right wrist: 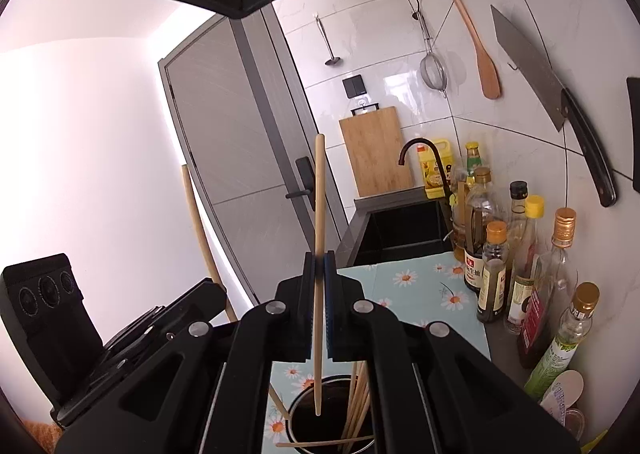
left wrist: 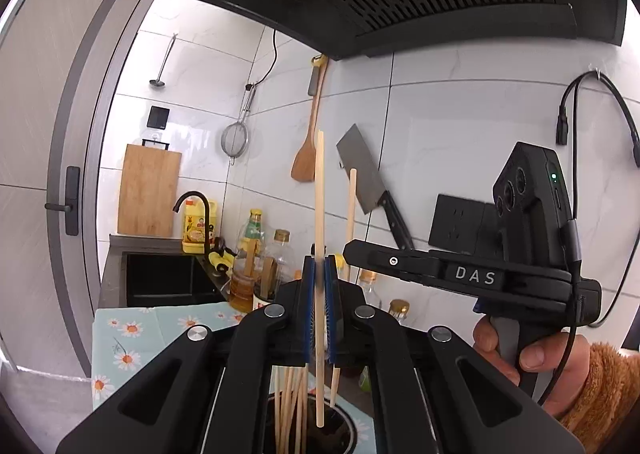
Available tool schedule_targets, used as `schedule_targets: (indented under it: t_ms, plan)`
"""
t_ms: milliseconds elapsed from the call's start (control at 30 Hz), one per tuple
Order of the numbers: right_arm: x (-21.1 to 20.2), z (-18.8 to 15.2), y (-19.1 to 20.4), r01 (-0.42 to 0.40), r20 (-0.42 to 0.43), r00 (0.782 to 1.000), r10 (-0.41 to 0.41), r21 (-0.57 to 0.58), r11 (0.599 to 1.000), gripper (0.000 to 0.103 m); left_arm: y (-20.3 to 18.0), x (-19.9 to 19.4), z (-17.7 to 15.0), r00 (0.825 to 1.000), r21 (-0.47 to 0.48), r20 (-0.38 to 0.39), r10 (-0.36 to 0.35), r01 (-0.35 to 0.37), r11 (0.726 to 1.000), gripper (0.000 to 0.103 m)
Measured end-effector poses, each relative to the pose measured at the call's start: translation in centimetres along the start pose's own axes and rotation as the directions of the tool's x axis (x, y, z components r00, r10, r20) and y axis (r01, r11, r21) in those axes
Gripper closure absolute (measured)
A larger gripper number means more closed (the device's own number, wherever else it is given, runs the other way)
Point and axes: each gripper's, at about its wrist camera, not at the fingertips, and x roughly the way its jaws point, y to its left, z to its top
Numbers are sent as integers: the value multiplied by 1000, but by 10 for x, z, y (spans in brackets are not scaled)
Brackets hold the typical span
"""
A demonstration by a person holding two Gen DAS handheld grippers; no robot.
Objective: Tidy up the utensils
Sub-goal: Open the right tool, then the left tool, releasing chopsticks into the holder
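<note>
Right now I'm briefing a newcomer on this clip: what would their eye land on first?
Two pale wooden chopsticks held upright, one pinched in the left gripper and one in the right gripper, both hanging tip-down over a dark round utensil holder with more chopsticks in it. Behind them a cleaver hangs on the white tiled wall, with condiment bottles lined up below it.

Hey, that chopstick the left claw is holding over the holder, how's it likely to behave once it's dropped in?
The chopstick looks thin, straight and stiff, so probably light. Being round and slim, it may slip in the left claw. Dropped into the holder, it would likely lean like the other chopsticks.
</note>
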Motion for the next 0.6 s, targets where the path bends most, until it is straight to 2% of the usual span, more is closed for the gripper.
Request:
schedule_targets:
  t_ms: [267,333,600]
  plan:
    - [15,-28,-12,35,-31,999,-35,2,999,97,11,3,-17,1000,-8,-26,5,-6,1000,99]
    - [14,-31,-13,38,-34,999,-38,0,999,86,13,6,-20,998,-16,-59,-1,0,1000,98]
    - [10,-32,-9,29,-36,999,-29,7,1000,77,16,8,-25,996,-38,-82,23,-26,999,97]
